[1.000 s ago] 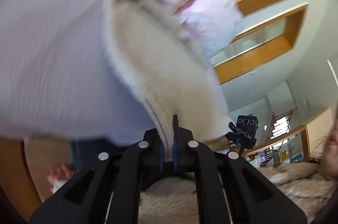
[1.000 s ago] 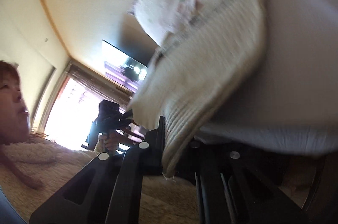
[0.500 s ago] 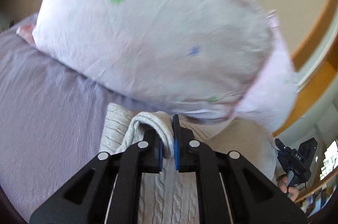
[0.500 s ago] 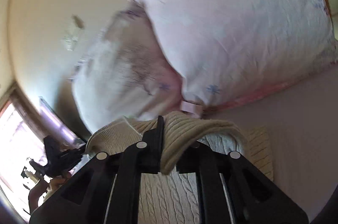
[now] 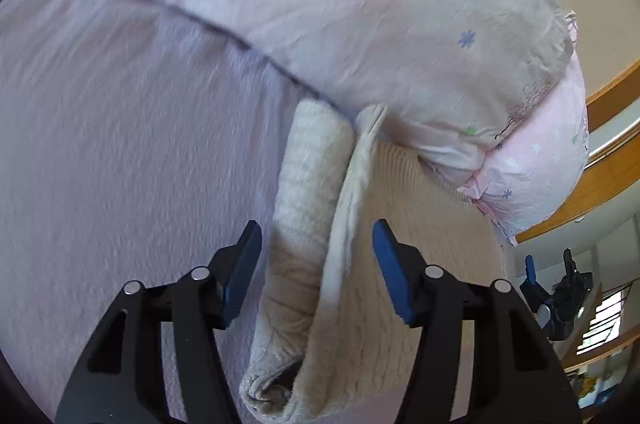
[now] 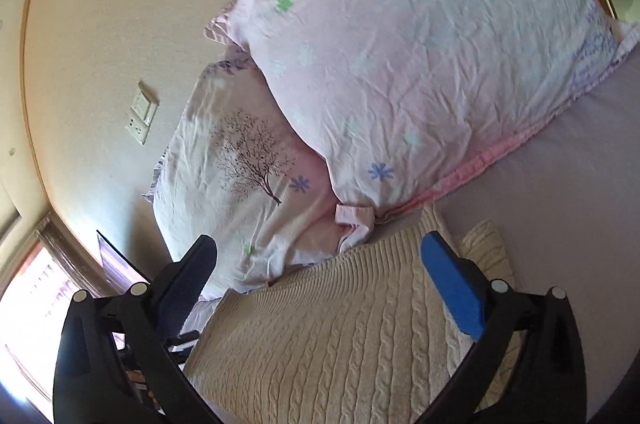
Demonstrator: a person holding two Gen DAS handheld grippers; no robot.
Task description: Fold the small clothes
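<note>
1. The left gripper (image 5: 316, 266) stands wide open, its black arms spread and the blue pads (image 5: 394, 278) clear of any cloth; it grips nothing. A sleeve (image 5: 308, 192) of the cream sweater (image 5: 420, 244) runs up between the two fingers without touching either pad.
2. The right gripper (image 6: 320, 264) is likewise wide apart and holds nothing; one blue-padded finger (image 6: 452, 288) and one dark finger hang over the sweater's knitted panel (image 6: 340, 336).
3. The sweater is a thick cream knit. In the right wrist view its face shows raised cable twists running lengthwise, with finer straight ribbing toward the far edge. In the left wrist view the sleeve is a soft rolled tube with a crumpled cuff at the near end, and a thin folded edge of cloth stands beside it.
4. The sweater lies flat on a pale lilac bedsheet (image 5: 140, 144) with a fine crinkled weave, its far edge touching the pillows.
5. Two plump pillows sit beyond: one pale pink with small flower prints (image 6: 420, 64), and another beneath it bearing a printed bare tree (image 6: 240, 164). Both covers are creased cotton.
6. Behind them is a smooth cream wall (image 6: 120, 4) with a white switch plate (image 6: 141, 113).
</note>
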